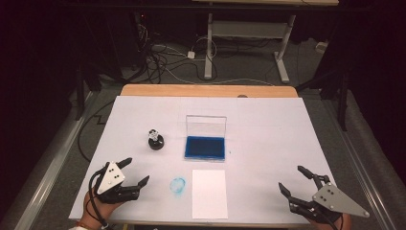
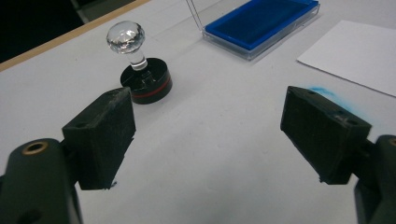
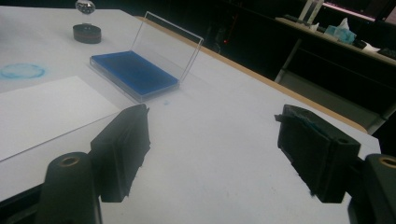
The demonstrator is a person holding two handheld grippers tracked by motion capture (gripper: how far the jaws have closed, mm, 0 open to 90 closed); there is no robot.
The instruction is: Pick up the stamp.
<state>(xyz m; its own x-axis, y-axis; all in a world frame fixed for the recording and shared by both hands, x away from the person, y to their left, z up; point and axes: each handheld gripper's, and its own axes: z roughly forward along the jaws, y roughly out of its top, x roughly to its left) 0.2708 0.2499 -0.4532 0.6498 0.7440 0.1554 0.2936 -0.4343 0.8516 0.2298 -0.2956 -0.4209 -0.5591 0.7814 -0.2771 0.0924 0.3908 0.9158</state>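
Nearest the person, the left hand-held gripper [image 1: 136,171] rests low over the front left of the desk [image 1: 268,143], its jaws spread wide apart with nothing between them. In the left gripper view the same jaws frame bare white surface, and its pads touch nothing. The right hand-held gripper [image 1: 294,179] sits at the front right corner, its jaws also apart and empty; in the right gripper view they stand over the plain desk surface, well apart from every object.

Between the two grippers, close to the front edge, lies a white sheet of paper [image 1: 209,193], flat and squared to the desk. Just beside its left edge is a round blue ink smudge [image 1: 178,185] on the desk covering, between the sheet and the left hand-held gripper.

Farther back, behind the paper, stands the blue ink pad [image 1: 205,147] in its clear case, the transparent lid [image 1: 206,125] raised upright at the rear. To the left of the pad, and apart from it, is the stamp [image 1: 155,139]: a round black base with a red band and a clear faceted knob on top, standing upright. The left gripper view shows it ahead of the left jaw, untouched.

Beyond the far edge of the desk, cables [image 1: 163,62] lie on the floor.
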